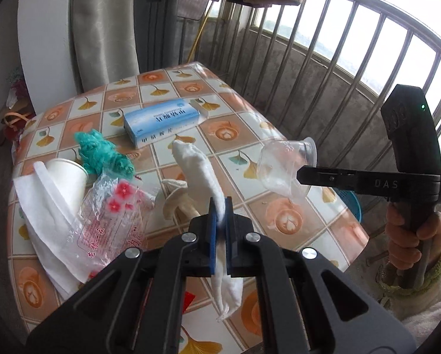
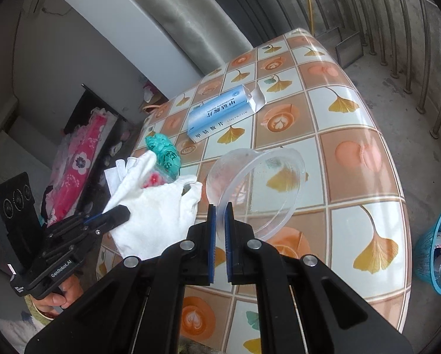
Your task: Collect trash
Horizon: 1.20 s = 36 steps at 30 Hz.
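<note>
- Over the table (image 2: 365,112) with its tiled, leaf-patterned cover, both grippers were already loaded with trash.
- The left gripper (image 1: 220,221) was clamped narrow on a crumpled white cloth (image 1: 196,165), whose long axis ran forward from the pads, with a short tail hanging back below them.
- The right gripper (image 2: 220,224) was pinched shut on the rim of a clear plastic cup (image 2: 255,188), the cup's mouth tilted toward the camera and its body held above the table.
- The relation that mattered was the blue basket (image 2: 438,247): it stood on the floor past the table's right edge, lower than both loads and nearer the right hand than the left.
- The cup therefore seemed to have the short path; the cloth would have to cross over the table to get there.
- Open room lay to the right, between the table edge and the balcony railing (image 1: 353,44).
- Still on the table were a blue box (image 2: 220,115), a green crumpled bag (image 2: 164,153), a paper cup (image 1: 70,177) and a printed plastic wrapper (image 1: 114,215), all on the left side and well apart from the basket.
</note>
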Motion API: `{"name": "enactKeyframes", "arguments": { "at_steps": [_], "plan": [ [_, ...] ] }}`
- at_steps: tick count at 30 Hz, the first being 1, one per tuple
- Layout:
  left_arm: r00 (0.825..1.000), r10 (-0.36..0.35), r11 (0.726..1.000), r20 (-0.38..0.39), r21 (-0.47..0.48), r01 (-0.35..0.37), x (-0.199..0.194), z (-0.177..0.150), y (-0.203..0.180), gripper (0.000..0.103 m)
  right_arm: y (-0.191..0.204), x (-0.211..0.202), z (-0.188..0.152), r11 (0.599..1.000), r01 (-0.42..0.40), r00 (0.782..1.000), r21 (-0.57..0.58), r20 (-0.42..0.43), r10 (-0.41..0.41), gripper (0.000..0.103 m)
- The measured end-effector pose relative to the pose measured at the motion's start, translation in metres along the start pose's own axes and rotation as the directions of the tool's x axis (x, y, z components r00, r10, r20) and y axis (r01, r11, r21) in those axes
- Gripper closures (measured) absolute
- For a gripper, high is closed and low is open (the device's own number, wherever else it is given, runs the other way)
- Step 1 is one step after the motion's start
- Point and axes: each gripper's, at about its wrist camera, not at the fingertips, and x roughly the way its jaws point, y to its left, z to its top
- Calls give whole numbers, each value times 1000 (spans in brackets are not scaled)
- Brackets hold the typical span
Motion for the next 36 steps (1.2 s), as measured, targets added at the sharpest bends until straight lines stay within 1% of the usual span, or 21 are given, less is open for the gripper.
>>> {"name": "enactKeyframes", "arguments": {
  "at_steps": [5, 9, 11, 13, 16, 18, 23, 24, 25, 27, 30, 36],
  "plan": [
    [998, -25, 999, -50, -33, 23, 23, -21, 2, 100, -7, 10, -10, 1000, 13, 999, 22, -38, -12, 97],
    [997, -48, 996, -64, -72, 44, 30, -31, 7, 99, -8, 16, -15, 999, 15, 998, 31, -54, -13, 97],
    [996, -56, 995, -63, -83, 51, 30, -32, 9, 92, -7, 17, -15, 999, 14, 998, 31, -56, -12, 97],
    [996, -40, 995, -77, -93, 33, 33, -33, 11, 73, -7, 19, -15, 999, 14, 998, 32, -58, -12, 97],
    [995, -29, 994, -94, -108, 19, 41, -34, 12, 64, -5, 21, -14, 999, 13, 998, 31, -60, -11, 97],
    [994, -19, 993, -104, -114, 8, 45, -34, 12, 64, -4, 22, -14, 999, 15, 998, 31, -62, -13, 97],
    [991, 50, 995, -123, -83, -61, 57, -33, 5, 65, -4, 24, -14, 999, 19, 998, 28, -64, -17, 97],
    [991, 61, 995, -123, -74, -71, 58, -33, 3, 67, -4, 24, -14, 999, 18, 998, 28, -64, -16, 97],
    [990, 71, 995, -125, -62, -80, 59, -33, 1, 76, -4, 24, -14, 999, 18, 998, 28, -64, -16, 97],
    [988, 81, 995, -132, -50, -88, 61, -33, -2, 86, -4, 24, -14, 999, 18, 998, 30, -64, -16, 97],
    [989, 85, 995, -125, -44, -91, 61, -32, -7, 95, -4, 24, -14, 999, 18, 998, 30, -64, -16, 97],
    [992, 88, 996, -94, -9, -89, 54, -25, -19, 98, -4, 23, -14, 999, 18, 998, 31, -61, -16, 97]
  ]
}}
